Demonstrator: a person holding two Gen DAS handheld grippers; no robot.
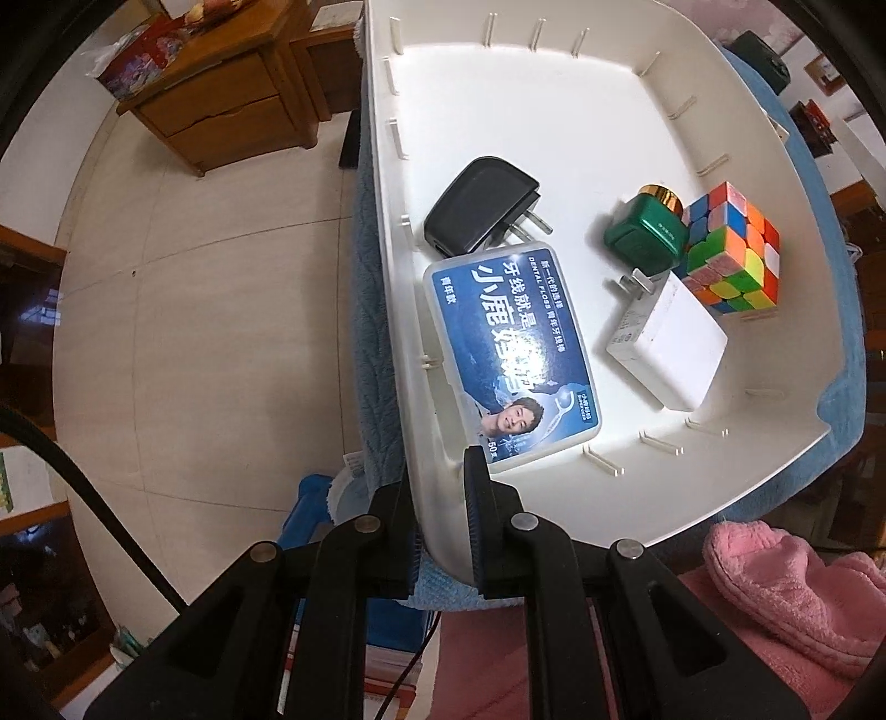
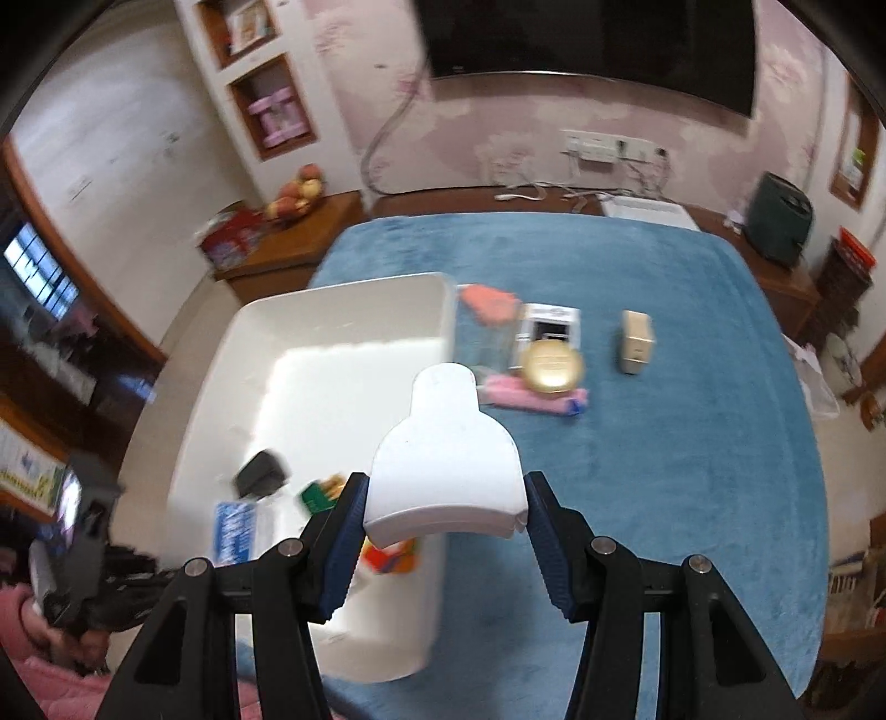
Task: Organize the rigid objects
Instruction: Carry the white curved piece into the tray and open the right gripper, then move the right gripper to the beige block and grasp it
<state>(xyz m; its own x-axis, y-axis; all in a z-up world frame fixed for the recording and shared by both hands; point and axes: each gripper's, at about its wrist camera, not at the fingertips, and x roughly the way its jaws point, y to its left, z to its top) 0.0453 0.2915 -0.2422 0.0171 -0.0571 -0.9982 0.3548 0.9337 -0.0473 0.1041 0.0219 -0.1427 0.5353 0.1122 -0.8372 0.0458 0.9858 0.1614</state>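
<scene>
Table: I see a blue plush cover (image 2: 637, 454) over it, with the white bin (image 1: 819, 387) at its left edge.
Room: pale tiled floor (image 1: 210, 332), wooden nightstand (image 1: 221, 105), dark TV (image 2: 587, 44) on a pink wall.
Loose items: gold round tin (image 2: 552, 366) and beige box (image 2: 637, 342) on the cover.
In bin: floss box (image 1: 509, 354), Rubik's cube (image 1: 731, 249).
Left gripper (image 1: 437, 526): I have it clamped on the bin wall.
Right gripper (image 2: 446, 520): grasping a white flat bottle (image 2: 446, 465) above the bin's right wall.
</scene>
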